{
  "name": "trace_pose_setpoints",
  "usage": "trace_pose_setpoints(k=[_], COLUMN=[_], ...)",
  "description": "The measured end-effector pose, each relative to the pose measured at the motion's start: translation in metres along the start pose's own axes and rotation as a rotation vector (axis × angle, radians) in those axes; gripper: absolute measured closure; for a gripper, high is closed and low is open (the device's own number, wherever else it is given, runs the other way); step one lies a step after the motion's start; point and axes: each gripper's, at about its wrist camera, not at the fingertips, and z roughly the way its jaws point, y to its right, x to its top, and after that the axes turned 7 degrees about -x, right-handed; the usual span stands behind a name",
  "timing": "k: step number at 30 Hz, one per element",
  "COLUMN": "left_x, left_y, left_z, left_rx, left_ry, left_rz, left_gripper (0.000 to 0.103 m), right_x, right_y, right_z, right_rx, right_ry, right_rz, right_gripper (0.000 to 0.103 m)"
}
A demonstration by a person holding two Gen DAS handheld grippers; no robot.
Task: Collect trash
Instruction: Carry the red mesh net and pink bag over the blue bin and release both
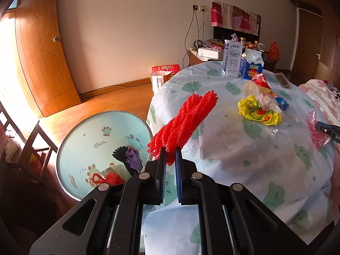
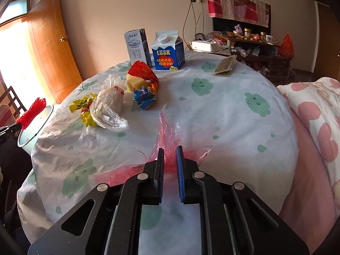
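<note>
My left gripper [image 1: 170, 152] is shut on a red foam fruit net [image 1: 184, 122] and holds it in the air over the table's left edge, beside the round light-blue bin [image 1: 89, 136]. That bin holds a few scraps, red, purple and black. My right gripper [image 2: 170, 152] is shut on a thin pink plastic wrapper [image 2: 170, 131] lying on the tablecloth. The left gripper's net [image 2: 31, 111] also shows at the far left of the right wrist view. A pile of wrappers lies further back: a yellow foil wrapper [image 1: 258, 110], a clear plastic bag [image 2: 108, 108] and a red foil one [image 2: 144, 72].
Two cartons stand at the table's far edge, a tall white milk carton [image 2: 138, 46] and a blue gable-top carton [image 2: 167, 51]. A flat sachet [image 2: 225, 65] lies near them. A pink spotted quilt [image 2: 314, 114] borders the table's right. A wooden chair [image 1: 34, 146] stands left of the bin.
</note>
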Motion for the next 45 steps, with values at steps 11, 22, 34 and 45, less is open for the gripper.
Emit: trace_pose_setpoints(k=[11, 22, 34, 45], left_x=[-0.003, -0.001, -0.002, -0.005], left_y=[-0.019, -0.050, -0.079, -0.108], left_z=[-0.007, -0.011, -0.011, -0.011], left_rx=[0.067, 0.145, 0.209, 0.257], left_ry=[0.008, 0.017, 0.009, -0.005], left_rz=[-0.027, -0.087, -0.132, -0.177], left_gripper=[0.095, 0.095, 0.095, 0.095], right_x=[0.029, 0.069, 0.100, 0.110], right_y=[-0.038, -0.115, -0.191, -0.245], right_z=[-0.034, -0.018, 0.014, 0.039], right_rx=[0.070, 0.144, 0.209, 0.244], right_ry=[0.103, 0.169, 0.173, 0.148], right_rz=[-0.039, -0.124, -0.208, -0.282], right_gripper=[0.093, 0.093, 0.093, 0.093])
